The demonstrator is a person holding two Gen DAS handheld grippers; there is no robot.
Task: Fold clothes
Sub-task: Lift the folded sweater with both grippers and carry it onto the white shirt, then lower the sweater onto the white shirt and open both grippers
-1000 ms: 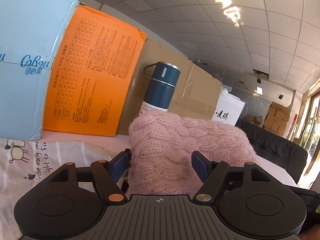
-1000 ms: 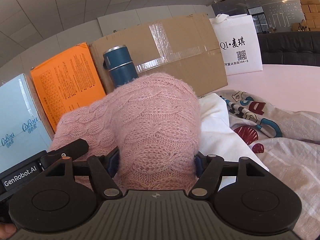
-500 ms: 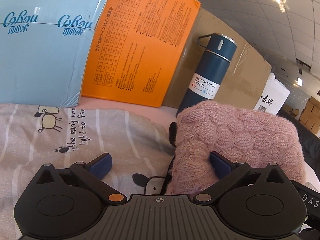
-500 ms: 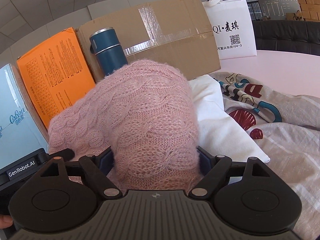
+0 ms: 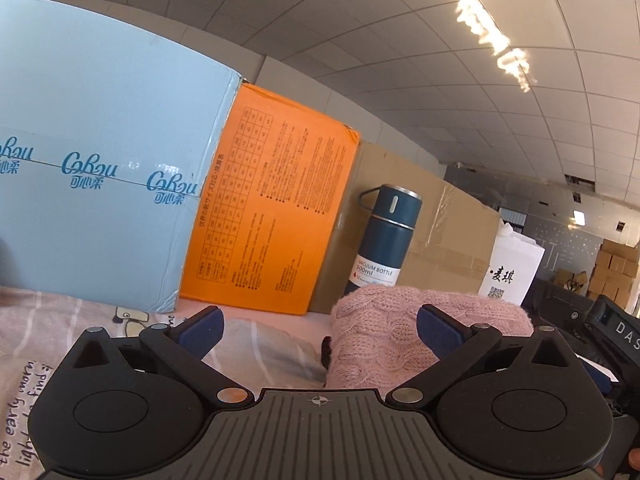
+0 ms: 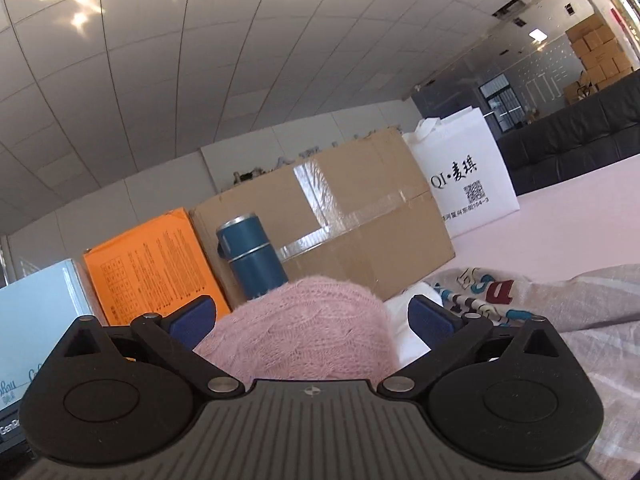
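A pink cable-knit sweater [image 5: 384, 328] lies bunched in a folded mound on the pink table, low and right of centre in the left wrist view. My left gripper [image 5: 318, 326] is open and empty, its right finger [image 5: 438, 332] beside the sweater's right part. In the right wrist view the sweater [image 6: 304, 340] fills the gap between the fingers of my right gripper [image 6: 310, 318], which is open with blue pads apart from the knit. A grey printed garment [image 5: 256, 344] lies flat under and left of the sweater.
A light blue box [image 5: 96, 208], an orange box [image 5: 272, 208], a brown cardboard box [image 6: 344, 224] and a dark blue vacuum bottle [image 5: 386, 240] stand along the back. A white bag [image 6: 464, 176] stands right. A grey printed cloth [image 6: 540, 304] lies at the right.
Both grippers opened and let go of the pink sweater, then drew back and tilted up. The sweater now sits lower in both views.
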